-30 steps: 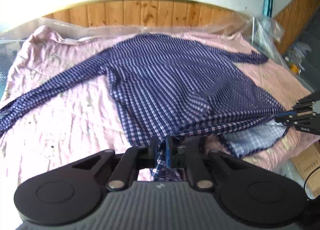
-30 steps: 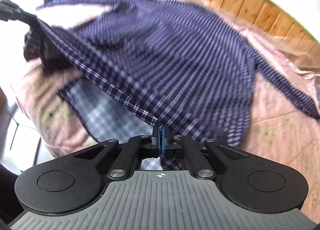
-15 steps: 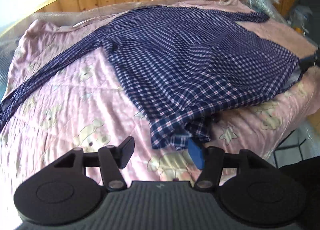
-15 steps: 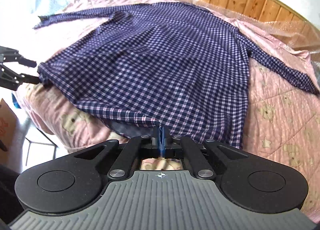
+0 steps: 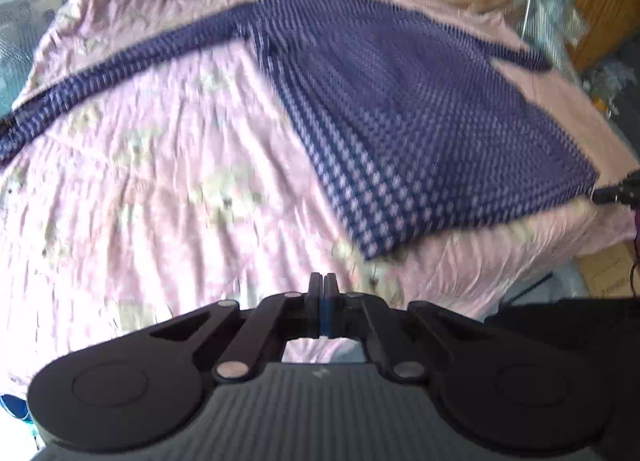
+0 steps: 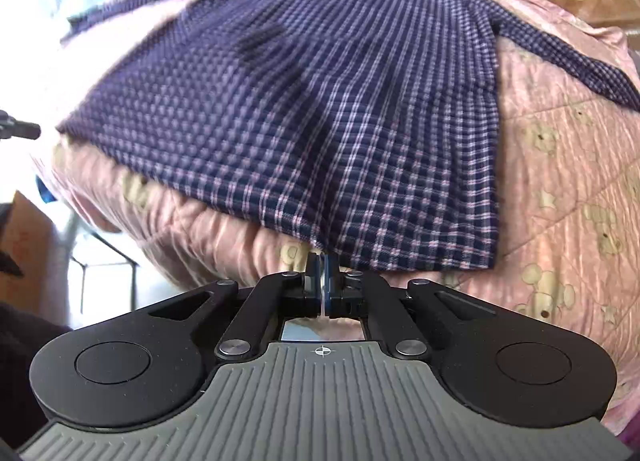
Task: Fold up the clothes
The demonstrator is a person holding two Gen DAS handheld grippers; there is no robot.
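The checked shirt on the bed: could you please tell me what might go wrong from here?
1. The left gripper's jaws have just closed on nothing, over the pink quilt short of the shirt's near corner; a pull now would skew the shirt.
2. The right gripper pinches only the very edge of the hem, which may slip out.

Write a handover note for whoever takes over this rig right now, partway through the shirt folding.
Left tool: shut. Its jaws have just been closing with nothing between them, over the bare pink quilt beside the checked shirt.
Right tool: shut on the shirt's hem, at the quilt's near edge.
Shirt: spread flat on the quilt, with both sleeves stretched out to the sides.
Done: shirt laid out.
Left: every fold, probably sleeves in first, then the body.
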